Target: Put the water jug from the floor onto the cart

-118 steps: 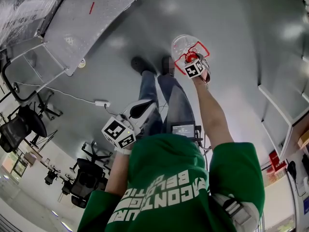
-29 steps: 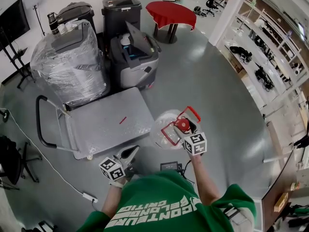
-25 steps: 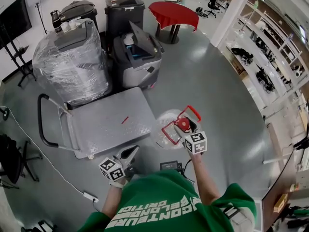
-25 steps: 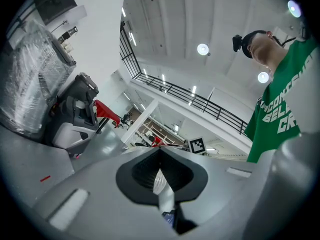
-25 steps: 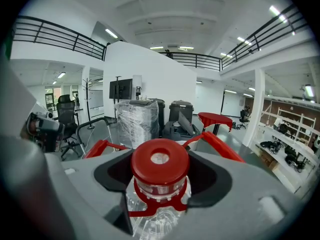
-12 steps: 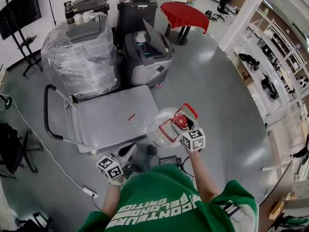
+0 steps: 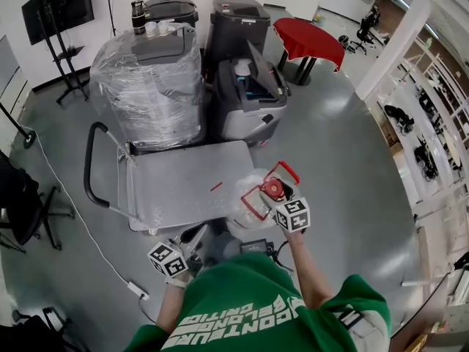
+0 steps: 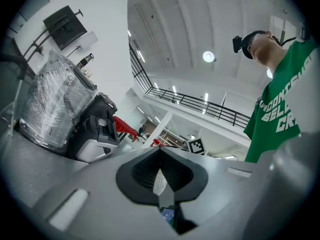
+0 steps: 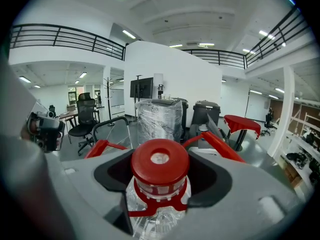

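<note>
Jug, clear plastic w/ red cap and red handle (image 7: pixel 248 200), hangs off floor, neck clamped in right gripper (image 7: pixel 277 195). Grey flat-deck cart (image 7: pixel 176 189) lies just fwd-left of jug. Left gripper (image 7: pixel 192 237): jaws together, empty.

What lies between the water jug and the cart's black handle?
In the head view, only the cart's grey deck, with one small red mark near the jug.

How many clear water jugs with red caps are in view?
1. The clear plastic water jug with a red cap is clamped at its neck in the right gripper, by the grey flatbed cart's right edge. Others may hide behind the wrapped machine.
</note>
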`<state>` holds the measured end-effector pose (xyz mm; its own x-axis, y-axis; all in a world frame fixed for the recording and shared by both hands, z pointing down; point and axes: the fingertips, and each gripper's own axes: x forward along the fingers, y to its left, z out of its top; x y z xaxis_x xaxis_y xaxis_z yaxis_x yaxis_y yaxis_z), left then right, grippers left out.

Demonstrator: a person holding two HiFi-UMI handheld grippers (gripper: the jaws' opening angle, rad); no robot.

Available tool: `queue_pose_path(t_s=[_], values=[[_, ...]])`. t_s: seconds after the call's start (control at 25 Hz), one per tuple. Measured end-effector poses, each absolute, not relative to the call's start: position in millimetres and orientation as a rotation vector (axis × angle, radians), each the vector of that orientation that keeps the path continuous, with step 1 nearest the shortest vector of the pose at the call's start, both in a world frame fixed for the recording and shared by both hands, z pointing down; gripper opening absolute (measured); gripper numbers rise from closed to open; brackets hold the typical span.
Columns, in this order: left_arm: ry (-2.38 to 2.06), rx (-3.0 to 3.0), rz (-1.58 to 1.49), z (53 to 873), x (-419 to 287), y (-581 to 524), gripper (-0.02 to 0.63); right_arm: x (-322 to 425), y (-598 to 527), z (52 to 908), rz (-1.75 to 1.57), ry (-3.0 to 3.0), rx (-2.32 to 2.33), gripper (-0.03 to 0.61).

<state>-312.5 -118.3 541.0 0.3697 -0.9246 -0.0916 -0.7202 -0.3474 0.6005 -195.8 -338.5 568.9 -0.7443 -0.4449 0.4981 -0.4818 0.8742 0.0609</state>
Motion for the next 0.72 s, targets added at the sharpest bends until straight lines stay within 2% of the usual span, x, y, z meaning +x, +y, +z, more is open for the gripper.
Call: queue_pose_path(t_s=[0.72], values=[[-1.477,2.123,-0.546,536,-376,-172,0.014,-277,-383,602,0.110,-2.496,0.521,0.298]])
